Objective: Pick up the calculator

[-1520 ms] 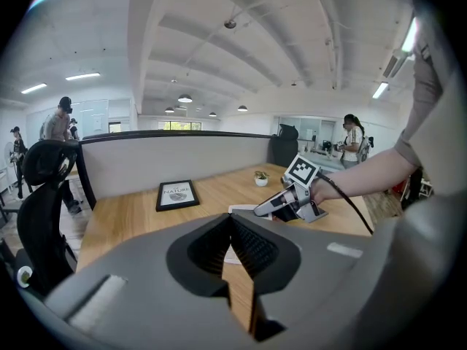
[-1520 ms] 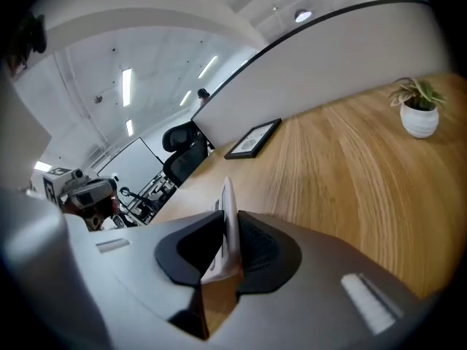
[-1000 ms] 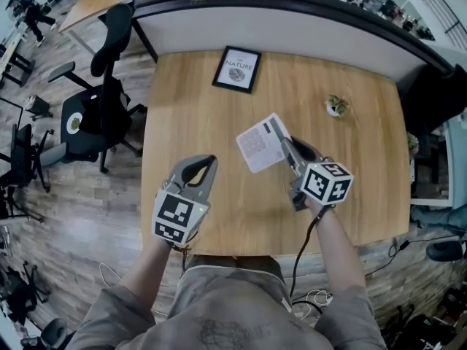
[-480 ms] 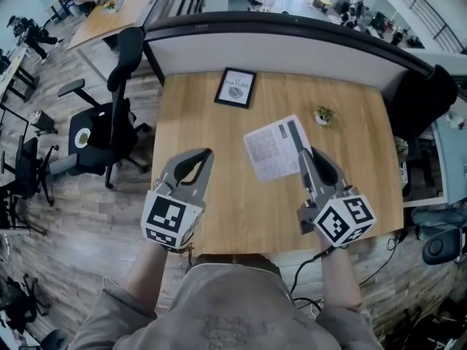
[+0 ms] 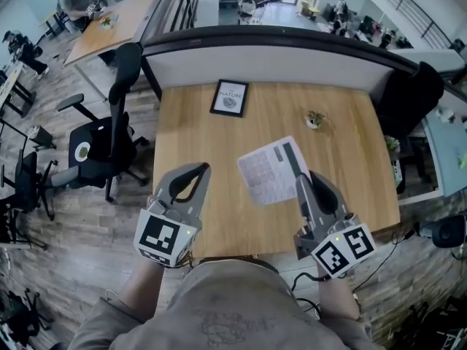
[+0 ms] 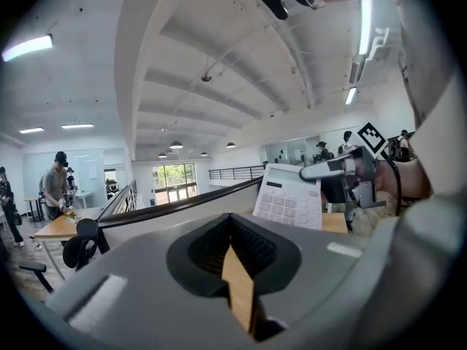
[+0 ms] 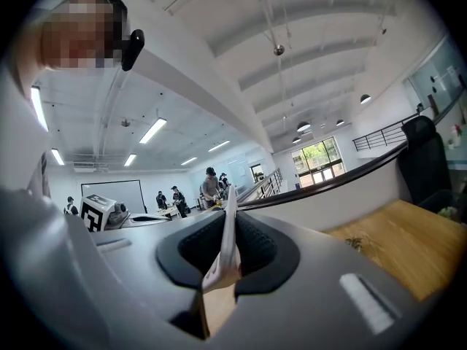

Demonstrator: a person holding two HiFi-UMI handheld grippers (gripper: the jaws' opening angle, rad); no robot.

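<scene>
1x flat white plastic calculator [image 5: 271, 172]: we held its edge in right gripper [image 5: 300, 176], jaws narrow, to keep it clear above wooden desk [image 5: 204, 133] nr front edge. Left gripper [image 5: 200, 168] closed, empty, unneeded.

Head cam: high up, steeply down on wooden desk [image 5: 197, 122]; L & R gripper views — each close behind own jaws, facing roughly level; all three share desk, calculator [image 5: 271, 172].
</scene>
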